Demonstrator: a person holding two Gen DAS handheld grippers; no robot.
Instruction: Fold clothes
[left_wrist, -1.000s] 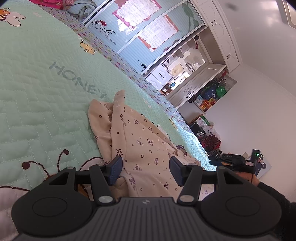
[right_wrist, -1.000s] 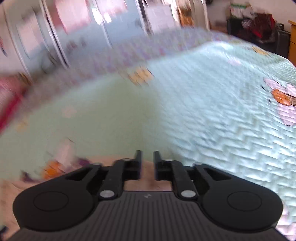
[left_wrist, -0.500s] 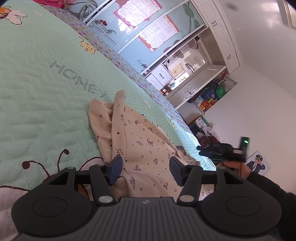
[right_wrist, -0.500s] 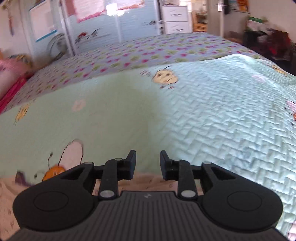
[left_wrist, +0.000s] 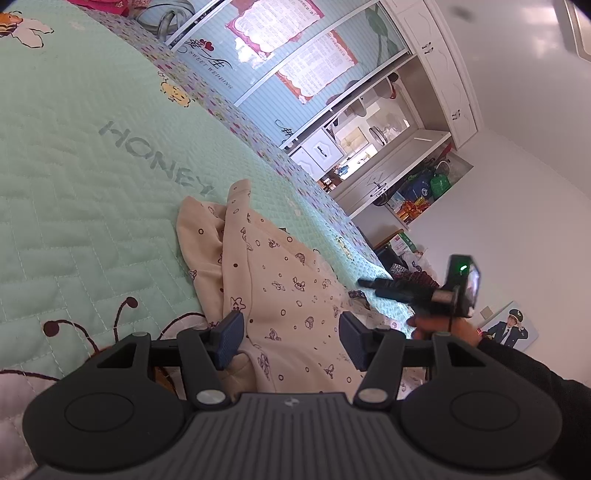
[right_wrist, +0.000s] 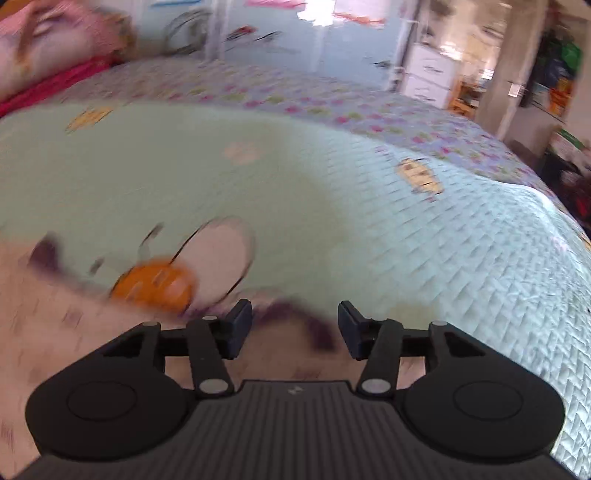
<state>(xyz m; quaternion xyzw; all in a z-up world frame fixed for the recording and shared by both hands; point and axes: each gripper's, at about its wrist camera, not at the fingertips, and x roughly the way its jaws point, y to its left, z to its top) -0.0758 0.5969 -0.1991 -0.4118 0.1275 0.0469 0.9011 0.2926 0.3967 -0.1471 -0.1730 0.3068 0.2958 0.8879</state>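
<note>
The cream printed garment (left_wrist: 280, 280) is lying bunched on the green bed quilt (left_wrist: 74, 166), soft, light and floppy. An edge or corner looks best to pinch. The left gripper (left_wrist: 290, 336) and right gripper (right_wrist: 295, 325) are both hovering with jaws wide open, holding nothing. Cupboards (left_wrist: 369, 140) are standing far off.

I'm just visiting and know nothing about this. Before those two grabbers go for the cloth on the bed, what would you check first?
1. Left gripper open: ok, its fingers stand wide apart.
2. Right gripper open: ok, nothing between its fingers.
3. Cream printed garment in reach of the left one: ok, it lies right beneath the fingers.
4. Garment laid flat: not ok, it is crumpled on the mint green quilted bedspread.
5. Right view sharp enough to aim: not ok, it is blurred.
6. Which hem to grab: cannot tell.
</note>
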